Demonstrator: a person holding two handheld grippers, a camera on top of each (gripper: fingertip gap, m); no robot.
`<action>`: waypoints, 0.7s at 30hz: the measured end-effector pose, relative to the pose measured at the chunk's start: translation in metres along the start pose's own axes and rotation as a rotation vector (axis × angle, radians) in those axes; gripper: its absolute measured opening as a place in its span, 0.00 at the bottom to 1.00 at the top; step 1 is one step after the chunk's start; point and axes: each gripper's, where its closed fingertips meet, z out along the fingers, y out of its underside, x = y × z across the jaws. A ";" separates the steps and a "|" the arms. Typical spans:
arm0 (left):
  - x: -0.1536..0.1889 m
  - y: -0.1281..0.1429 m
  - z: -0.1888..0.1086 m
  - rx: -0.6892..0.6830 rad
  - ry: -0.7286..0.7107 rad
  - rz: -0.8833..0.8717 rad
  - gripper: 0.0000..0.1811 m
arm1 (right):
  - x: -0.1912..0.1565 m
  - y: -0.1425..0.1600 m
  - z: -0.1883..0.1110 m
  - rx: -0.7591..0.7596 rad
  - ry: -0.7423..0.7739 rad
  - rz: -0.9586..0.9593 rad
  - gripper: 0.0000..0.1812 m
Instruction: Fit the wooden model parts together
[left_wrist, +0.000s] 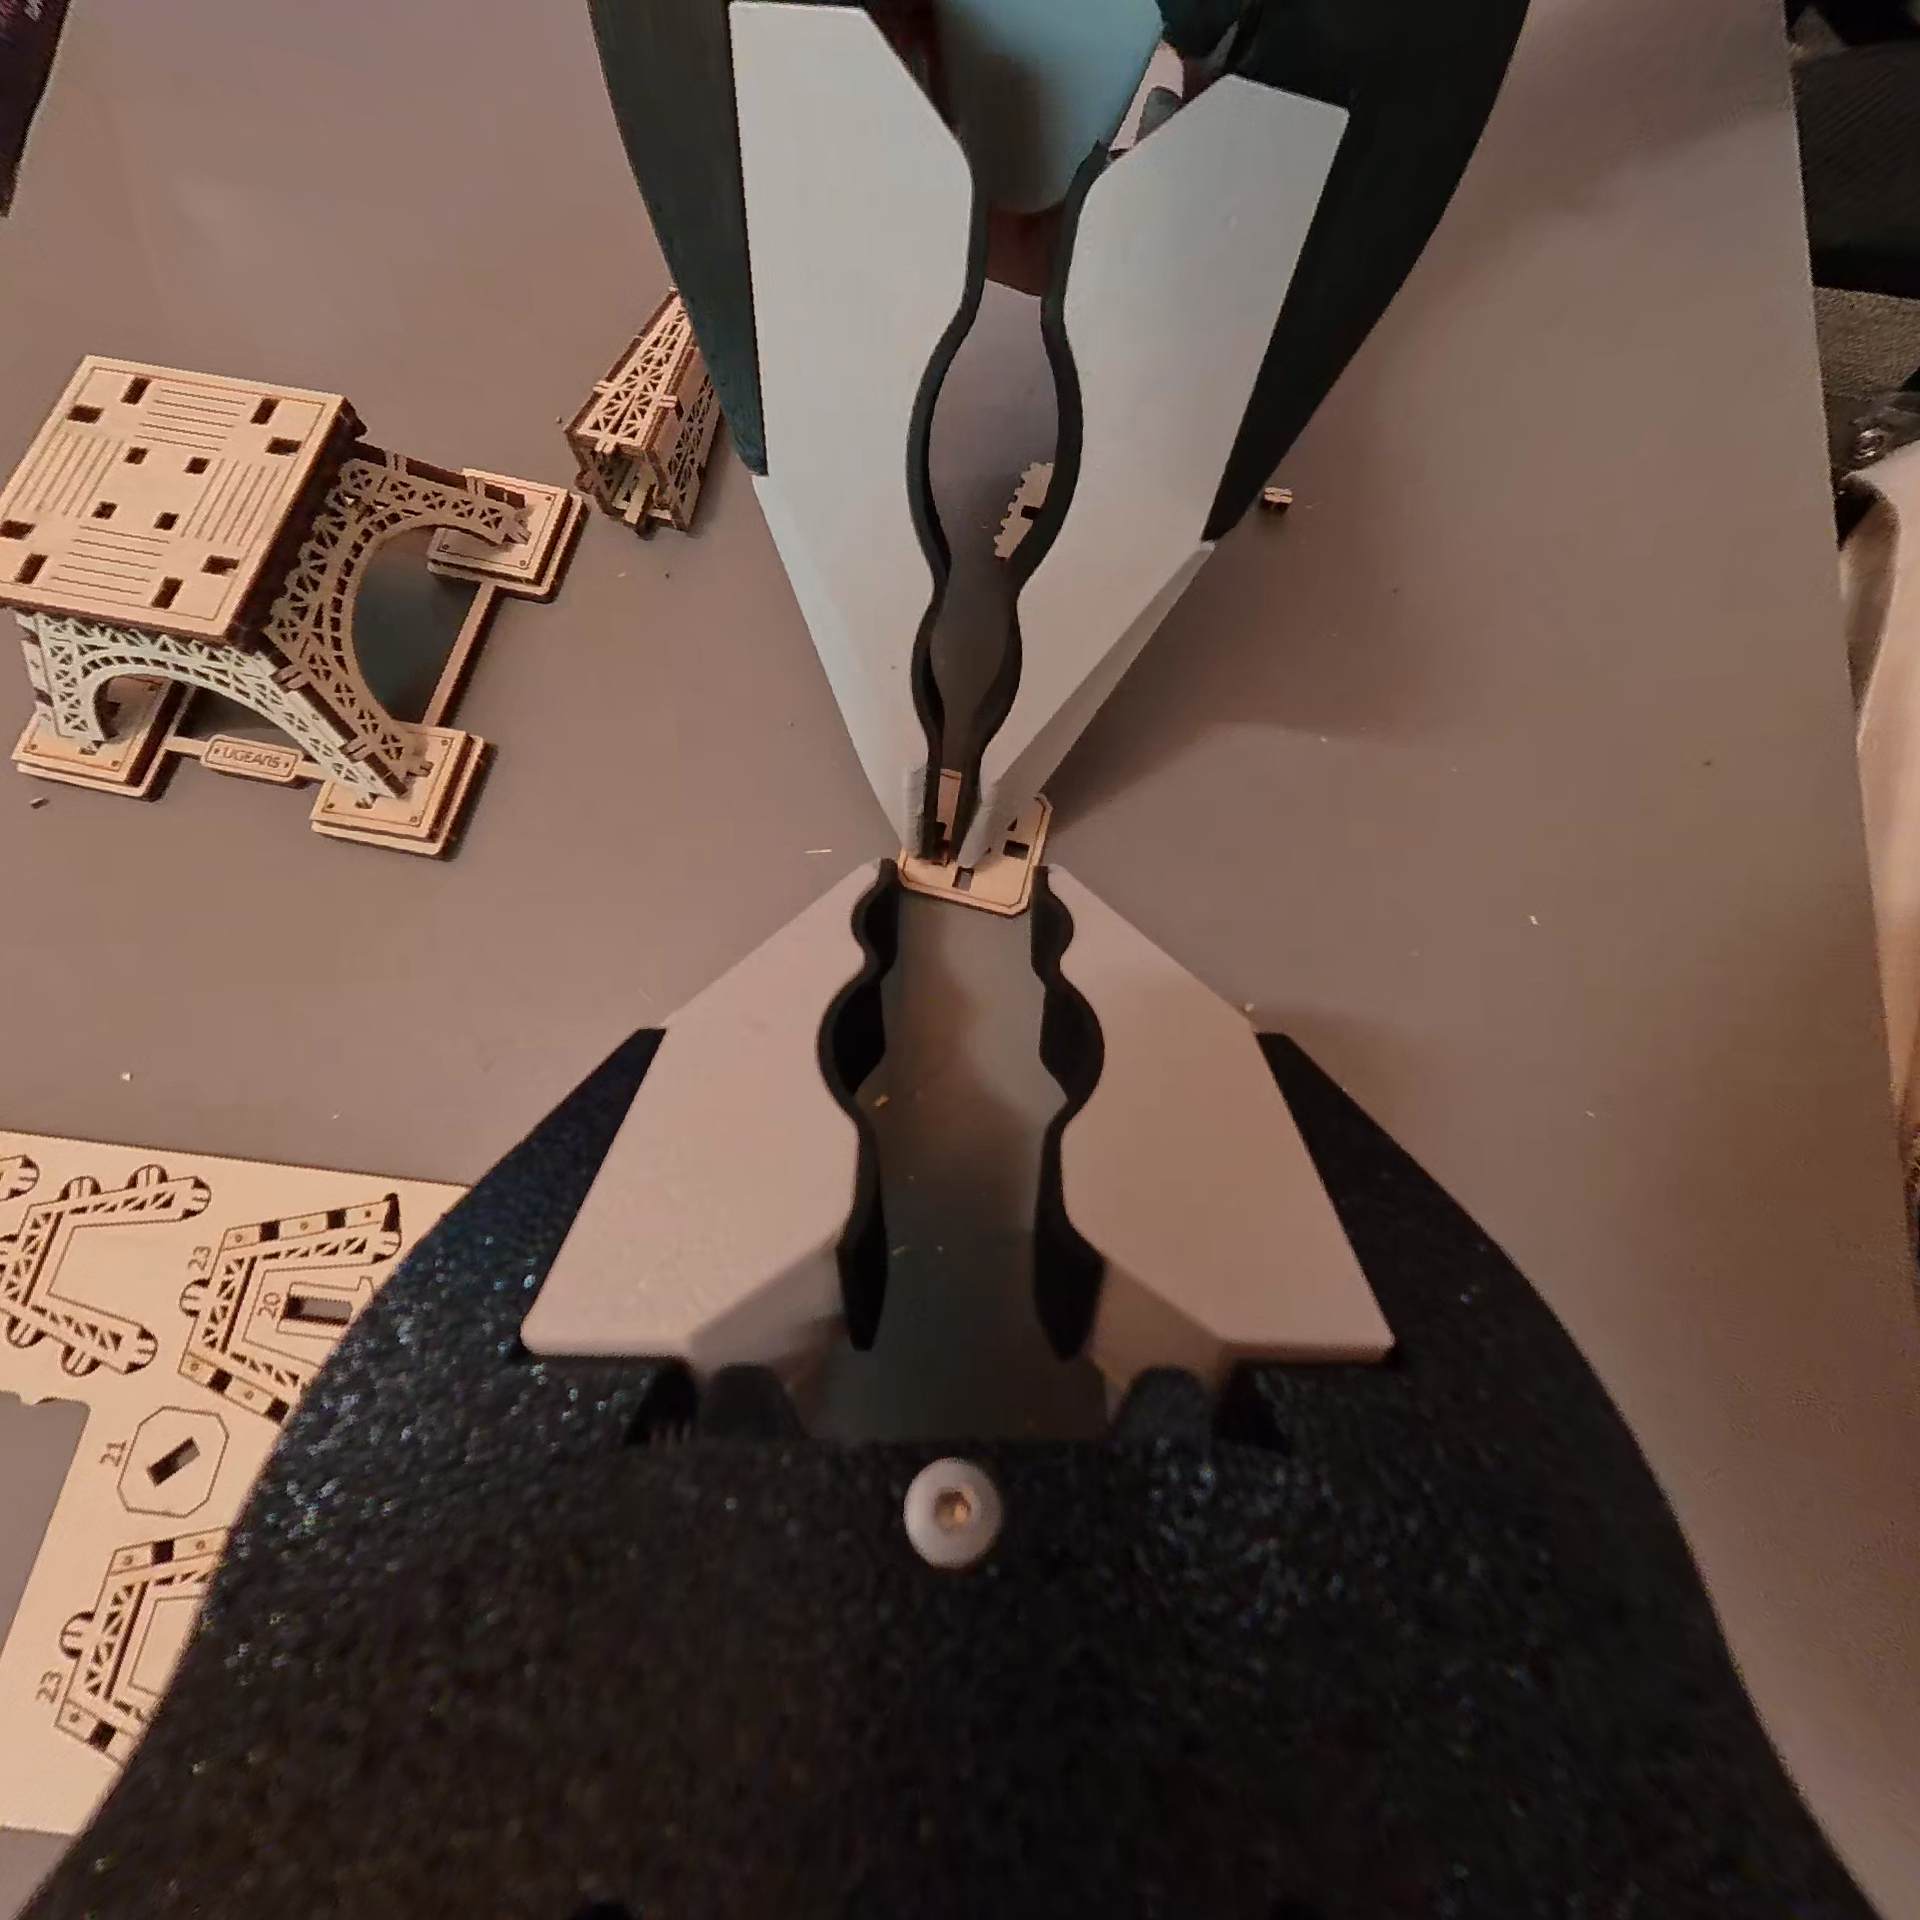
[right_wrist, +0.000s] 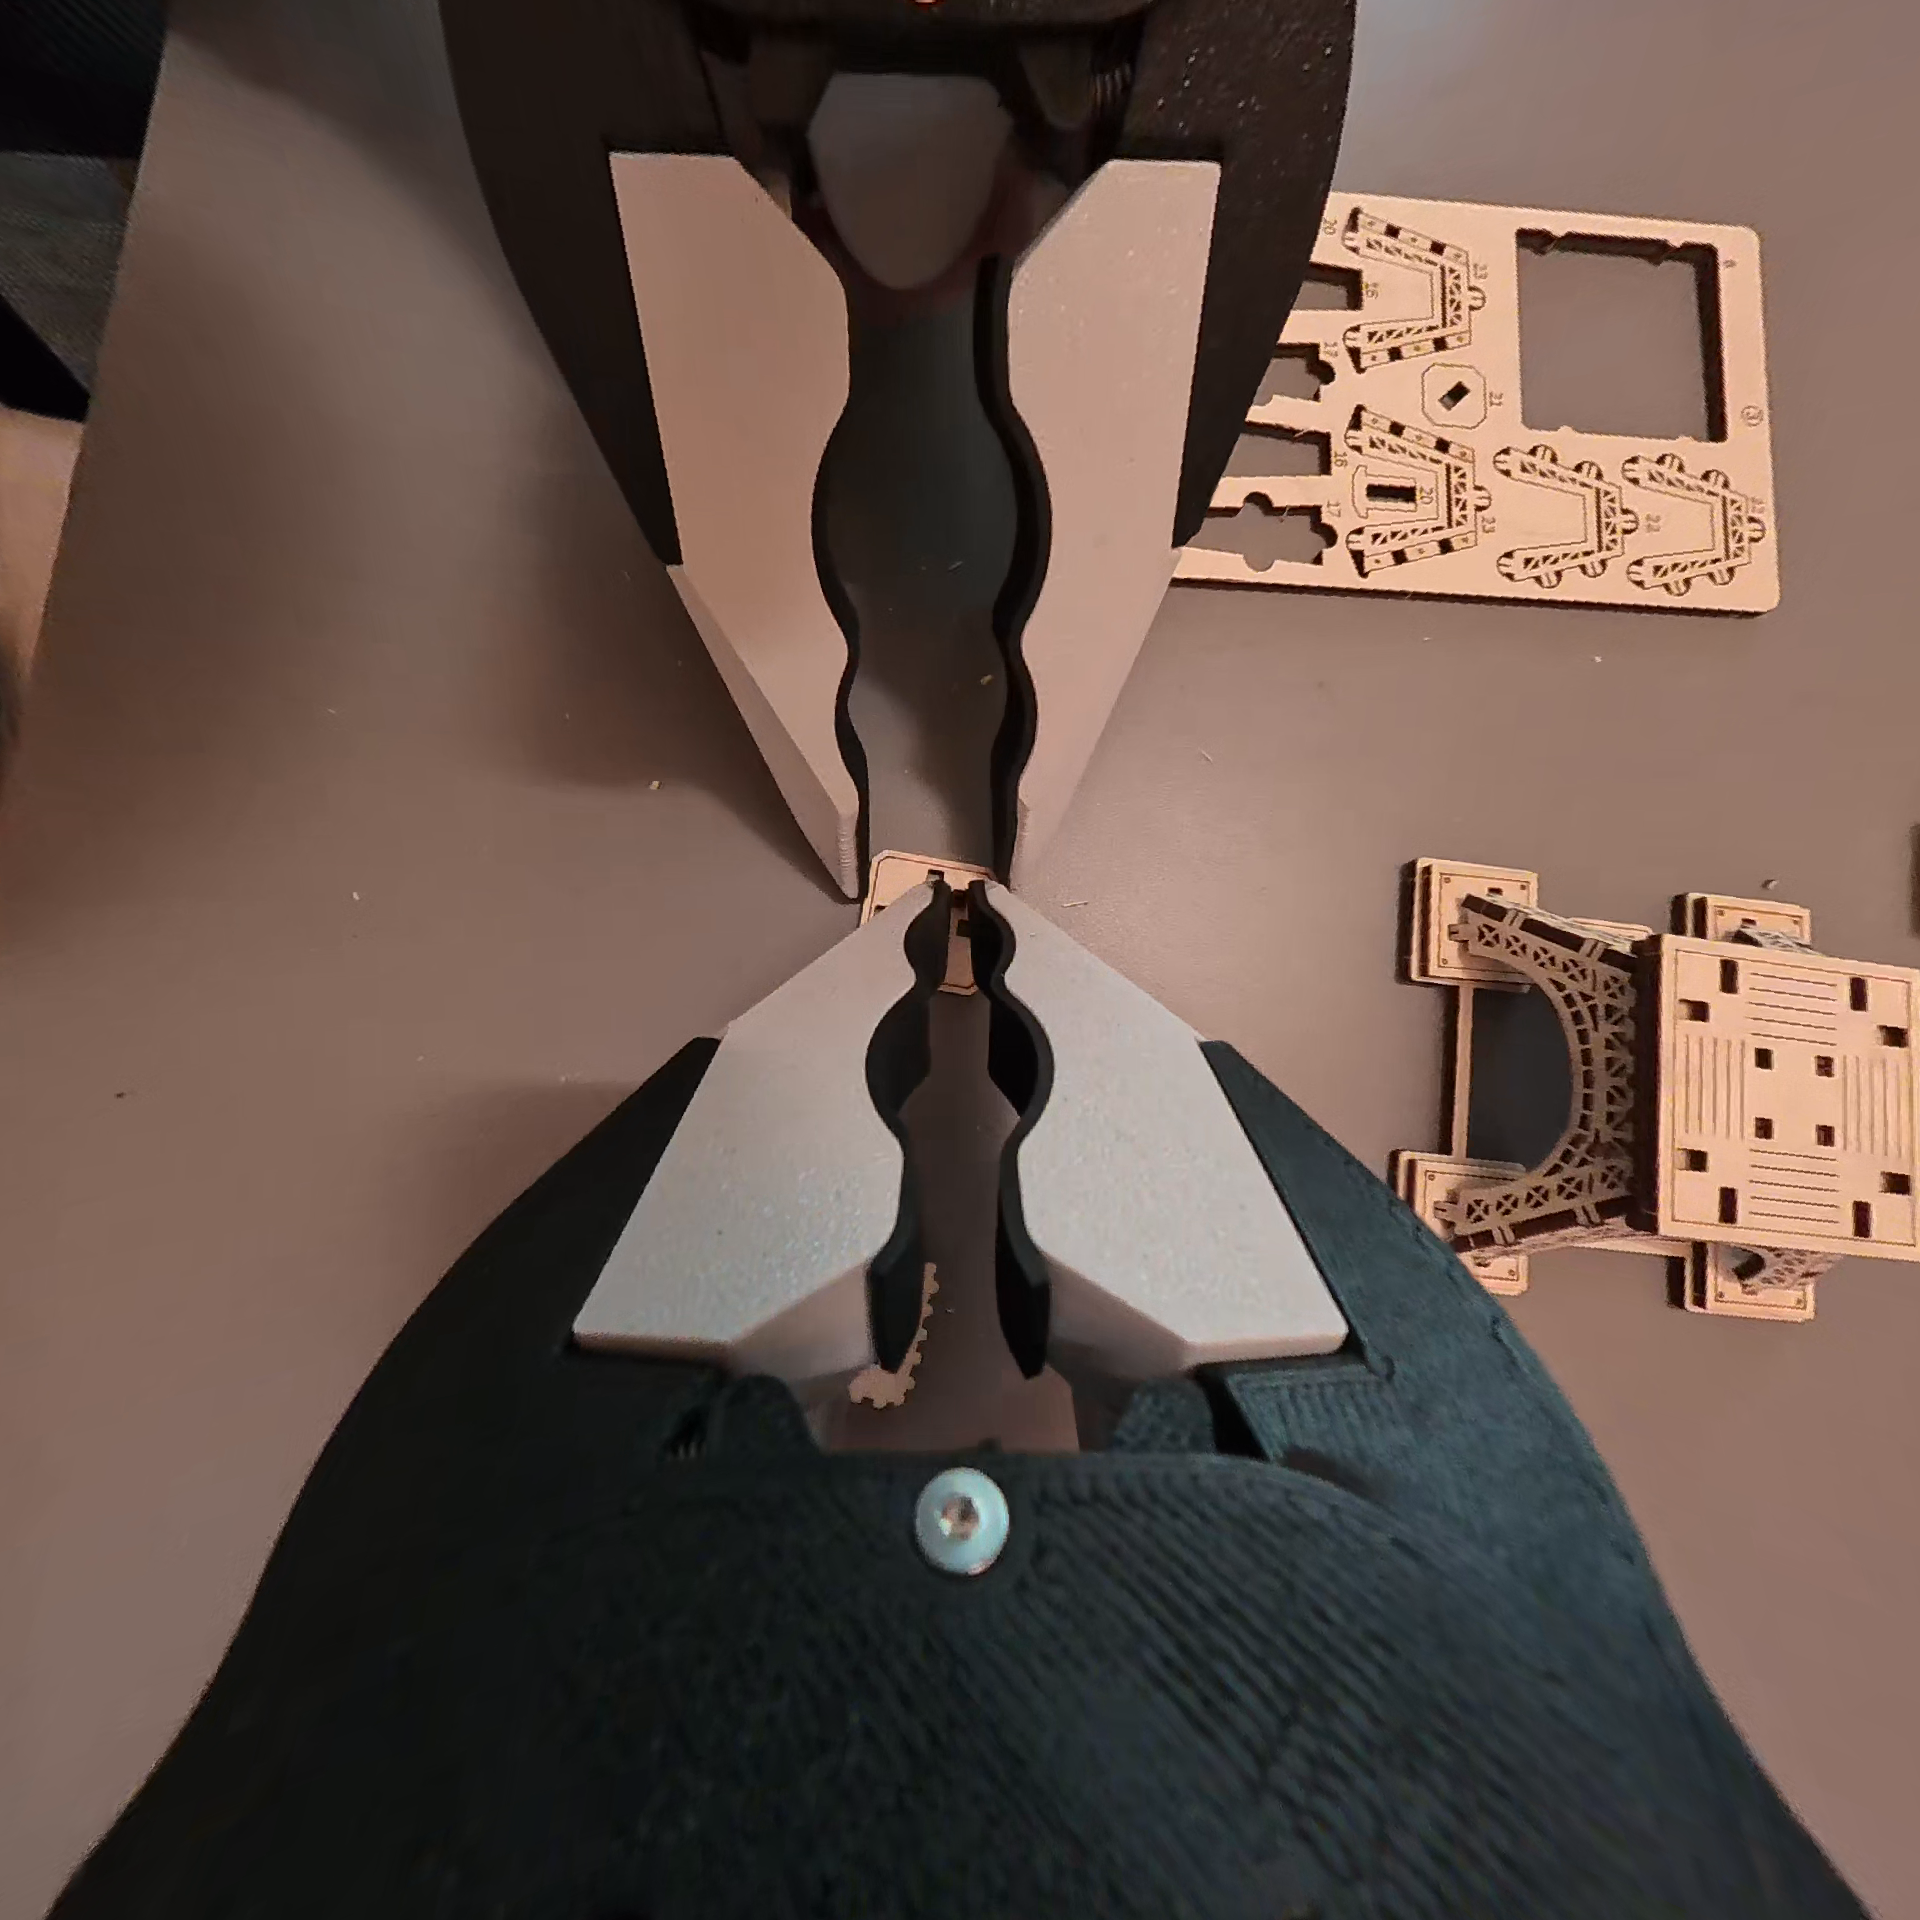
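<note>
A small square wooden plate (left_wrist: 987, 885) with slots lies on the grey table between the pads of my left gripper (left_wrist: 964, 881), which is shut on its two side edges. My right gripper (left_wrist: 948, 823) comes in from the far side, tip to tip with the left one. It is shut on a thin upright wooden piece (left_wrist: 948, 795) whose lower end touches the plate's far part. In the right wrist view, my right gripper (right_wrist: 961, 896) pinches that piece (right_wrist: 961, 920) over the plate (right_wrist: 896, 871), with the left gripper (right_wrist: 932, 862) opposite. The joint itself is hidden by the pads.
An arched wooden tower base (left_wrist: 239, 592) (right_wrist: 1704, 1081) stands to the left gripper's left, with a lattice tower section (left_wrist: 649, 426) behind it. A flat sheet of cut-out parts (left_wrist: 156, 1351) (right_wrist: 1507, 416) lies near. A toothed loose part (left_wrist: 1029, 509) (right_wrist: 899, 1340) lies under the right gripper. My left and right fingertips are right by each other.
</note>
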 end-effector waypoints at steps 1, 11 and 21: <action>0.000 0.000 0.000 0.000 0.000 0.000 0.13 | 0.000 0.000 0.000 0.002 -0.003 0.005 0.01; 0.000 0.000 0.000 0.000 0.004 0.002 0.13 | -0.001 0.003 0.002 -0.213 -0.110 -0.017 0.01; 0.000 0.000 0.000 0.000 0.007 -0.001 0.13 | -0.002 0.002 0.003 -0.273 -0.106 -0.044 0.00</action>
